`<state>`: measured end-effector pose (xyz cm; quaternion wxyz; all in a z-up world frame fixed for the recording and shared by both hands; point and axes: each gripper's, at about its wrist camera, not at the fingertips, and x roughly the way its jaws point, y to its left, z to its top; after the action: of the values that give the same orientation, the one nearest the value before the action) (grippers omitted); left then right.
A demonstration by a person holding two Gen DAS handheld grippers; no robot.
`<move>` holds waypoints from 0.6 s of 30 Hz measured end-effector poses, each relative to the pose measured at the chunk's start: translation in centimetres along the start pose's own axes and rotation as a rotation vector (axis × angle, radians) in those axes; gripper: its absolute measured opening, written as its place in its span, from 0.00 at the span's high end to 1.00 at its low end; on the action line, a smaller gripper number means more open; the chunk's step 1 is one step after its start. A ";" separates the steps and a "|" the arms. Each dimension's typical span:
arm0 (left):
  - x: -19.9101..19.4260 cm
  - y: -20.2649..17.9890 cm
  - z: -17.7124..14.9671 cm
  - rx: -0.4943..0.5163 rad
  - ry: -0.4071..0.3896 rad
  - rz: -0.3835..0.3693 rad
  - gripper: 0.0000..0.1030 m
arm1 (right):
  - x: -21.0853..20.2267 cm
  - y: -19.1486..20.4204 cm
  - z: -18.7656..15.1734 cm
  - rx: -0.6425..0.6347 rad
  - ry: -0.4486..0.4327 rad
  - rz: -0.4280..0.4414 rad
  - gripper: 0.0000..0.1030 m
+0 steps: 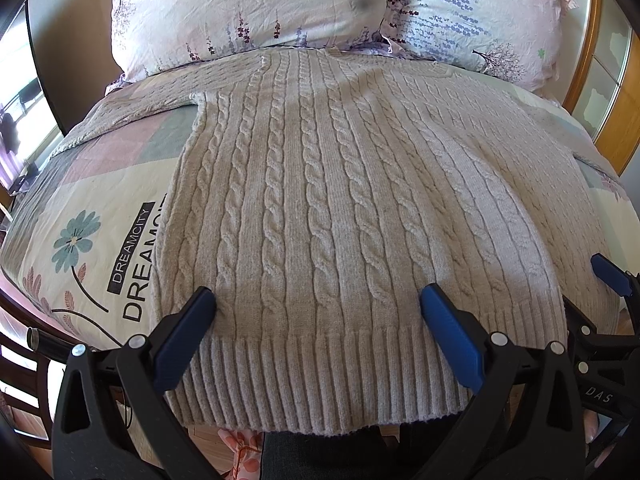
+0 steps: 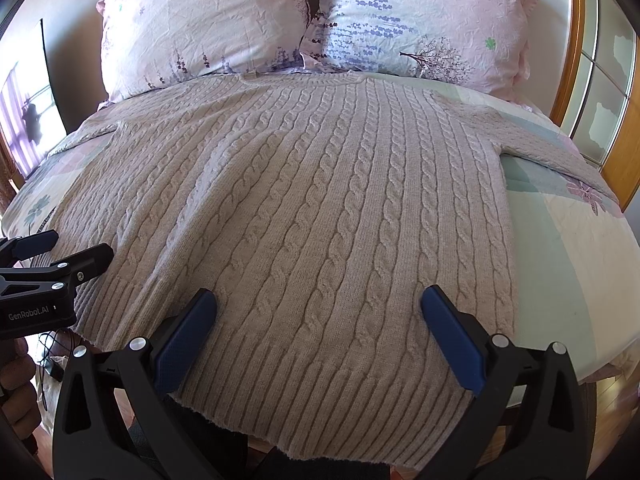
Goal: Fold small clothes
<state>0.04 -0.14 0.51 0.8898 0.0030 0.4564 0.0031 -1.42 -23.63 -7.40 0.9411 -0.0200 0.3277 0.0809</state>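
Observation:
A beige cable-knit sweater (image 1: 340, 200) lies spread flat on the bed, its ribbed hem hanging over the near edge and its neck toward the pillows; it also fills the right wrist view (image 2: 320, 208). My left gripper (image 1: 318, 304) is open, its blue pads over the hem's left part. My right gripper (image 2: 318, 304) is open over the hem's right part. The right gripper shows at the right edge of the left view (image 1: 608, 272); the left gripper shows at the left edge of the right view (image 2: 60, 256). One sleeve (image 2: 536, 140) stretches right, the other (image 1: 140, 108) left.
Two floral pillows (image 1: 248, 12) (image 2: 420, 20) lean at the head of the bed. The printed bedsheet (image 1: 88, 248) shows on both sides of the sweater. A wooden-framed glass door (image 2: 600, 80) stands at the right. A dark panel (image 1: 44, 80) stands left.

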 end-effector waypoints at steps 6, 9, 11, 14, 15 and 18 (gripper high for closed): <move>0.1 0.0 0.3 0.003 0.009 -0.001 0.02 | 0.2 -0.4 0.0 -0.008 0.005 0.006 0.01; 0.2 0.0 0.3 0.005 0.014 -0.001 0.02 | 0.1 -0.6 0.0 -0.026 0.003 0.020 0.01; 0.2 -0.1 0.1 0.005 0.014 -0.001 0.02 | 0.1 -0.4 0.0 -0.040 -0.002 0.030 0.01; 0.3 0.0 0.1 0.008 0.013 -0.004 0.02 | 0.1 -0.7 0.0 -0.084 -0.030 0.075 0.01; 0.2 0.1 0.0 0.009 0.008 -0.008 0.02 | 0.0 -1.3 0.3 -0.094 -0.029 0.104 0.01; 0.1 0.1 0.1 0.044 0.005 -0.020 0.02 | -1.3 -6.9 2.9 0.048 -0.089 0.097 0.01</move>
<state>0.19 -0.01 0.50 0.8882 0.0179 0.4587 -0.0160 0.48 -30.35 -4.41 0.9499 0.0219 0.2881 0.1192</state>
